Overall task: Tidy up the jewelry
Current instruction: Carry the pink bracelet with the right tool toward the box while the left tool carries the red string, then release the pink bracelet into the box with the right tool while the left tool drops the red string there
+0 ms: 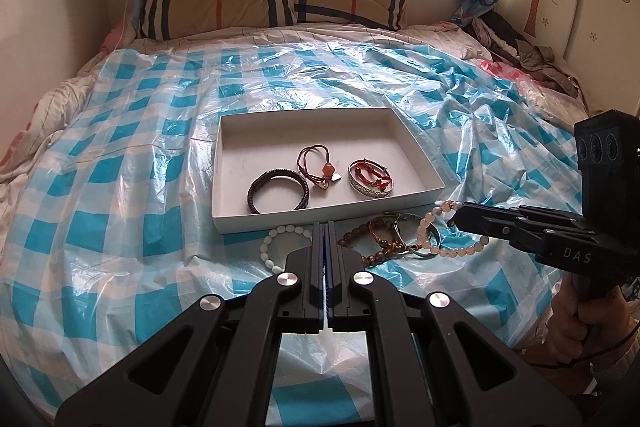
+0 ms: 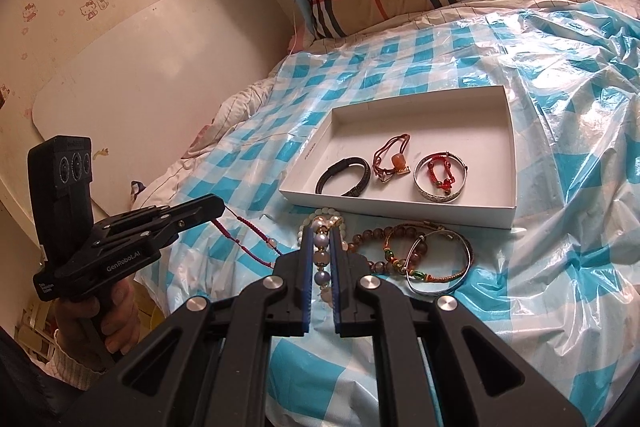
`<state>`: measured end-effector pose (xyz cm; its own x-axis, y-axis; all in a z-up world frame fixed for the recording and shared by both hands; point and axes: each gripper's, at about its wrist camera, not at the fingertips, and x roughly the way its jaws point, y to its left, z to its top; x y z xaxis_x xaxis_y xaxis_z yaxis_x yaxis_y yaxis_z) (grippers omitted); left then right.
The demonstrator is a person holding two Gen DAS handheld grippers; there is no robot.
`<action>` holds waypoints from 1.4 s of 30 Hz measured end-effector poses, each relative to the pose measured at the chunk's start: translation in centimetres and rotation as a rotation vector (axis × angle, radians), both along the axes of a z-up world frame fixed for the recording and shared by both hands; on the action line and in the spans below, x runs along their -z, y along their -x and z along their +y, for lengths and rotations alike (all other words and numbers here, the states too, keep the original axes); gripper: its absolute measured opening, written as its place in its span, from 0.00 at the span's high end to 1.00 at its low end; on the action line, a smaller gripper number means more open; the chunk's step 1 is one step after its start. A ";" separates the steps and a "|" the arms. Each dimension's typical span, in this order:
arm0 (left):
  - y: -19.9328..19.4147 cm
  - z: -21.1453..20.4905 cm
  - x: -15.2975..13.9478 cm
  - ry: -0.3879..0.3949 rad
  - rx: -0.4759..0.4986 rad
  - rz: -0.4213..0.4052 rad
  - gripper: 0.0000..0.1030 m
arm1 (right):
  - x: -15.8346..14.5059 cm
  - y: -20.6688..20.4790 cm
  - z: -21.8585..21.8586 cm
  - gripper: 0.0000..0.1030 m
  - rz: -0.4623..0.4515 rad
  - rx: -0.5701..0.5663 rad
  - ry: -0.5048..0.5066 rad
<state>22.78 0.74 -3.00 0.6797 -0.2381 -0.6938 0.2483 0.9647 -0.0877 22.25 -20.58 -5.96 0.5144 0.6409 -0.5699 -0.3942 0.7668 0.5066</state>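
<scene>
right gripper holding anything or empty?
Holding: right gripper is shut on the pale bead bracelet, its beads sitting between the pads.

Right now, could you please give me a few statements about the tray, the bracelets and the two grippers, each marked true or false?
1. The white tray holds three pieces of jewelry. True.
2. The black bracelet lies outside the tray. False: it lies inside, at the left.
3. The right gripper is shut on the pale bead bracelet. True.
4. The left gripper holds the silver bangle. False: it is shut and the bangle lies in the tray.
5. Several bracelets lie on the checked plastic sheet. True.
</scene>
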 end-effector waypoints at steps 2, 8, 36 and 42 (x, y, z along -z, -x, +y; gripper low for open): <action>-0.1 -0.2 0.0 -0.007 -0.001 -0.004 0.99 | 0.0 -0.1 -0.1 0.92 -0.002 0.001 -0.004; -0.6 -0.4 0.0 0.002 -0.003 -0.006 0.99 | -0.1 -0.6 -0.3 0.92 -0.007 0.008 -0.011; -7.2 -0.2 -0.9 0.117 0.009 -0.035 0.99 | -0.8 -5.9 0.3 0.92 -0.067 0.042 -0.054; -8.7 -0.4 -0.6 0.125 0.009 -0.040 0.99 | -0.2 -7.4 0.9 0.92 -0.065 0.043 -0.058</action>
